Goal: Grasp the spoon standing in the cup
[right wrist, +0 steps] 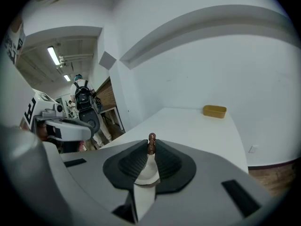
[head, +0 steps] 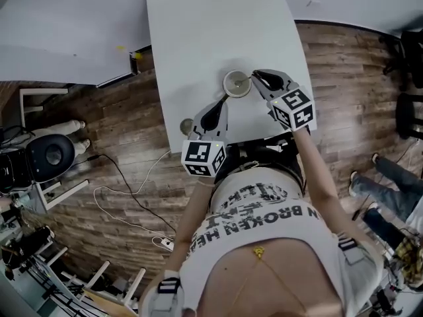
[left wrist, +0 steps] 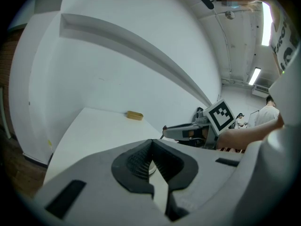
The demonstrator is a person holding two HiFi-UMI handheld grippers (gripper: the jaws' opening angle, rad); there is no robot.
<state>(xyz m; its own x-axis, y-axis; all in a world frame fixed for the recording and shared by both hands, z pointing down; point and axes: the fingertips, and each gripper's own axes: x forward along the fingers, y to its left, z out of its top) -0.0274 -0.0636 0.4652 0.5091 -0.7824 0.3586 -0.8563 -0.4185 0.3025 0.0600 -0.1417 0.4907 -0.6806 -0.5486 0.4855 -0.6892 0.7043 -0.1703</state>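
Nearest the person, at the table's (head: 198,32) near edge, the left gripper (head: 223,101) points toward 1 o'clock. Its jaws are closed tip to tip with nothing between them. At its 9 o'clock a small round thing (head: 187,125) lies on the table's edge; what it is cannot be made out.

Just beyond the left gripper's tips, toward 1 o'clock, stands the cup (head: 236,83), pale and round, on the table's near half. The right gripper (head: 256,78) reaches the cup from its 3 o'clock, its tips over the rim. In the right gripper view the jaws are clamped on the spoon (right wrist: 151,145): the brown knobbed top of its handle sticks up between the dark pads (right wrist: 169,161), which press on it from both sides. The cup's white rim shows directly below, in the gap between the pads. The spoon's lower part is hidden behind the jaws, so whether it rests in the cup cannot be told.

At the table's far end, toward 12 o'clock, sits a small yellow box (right wrist: 214,111), well apart from the cup.
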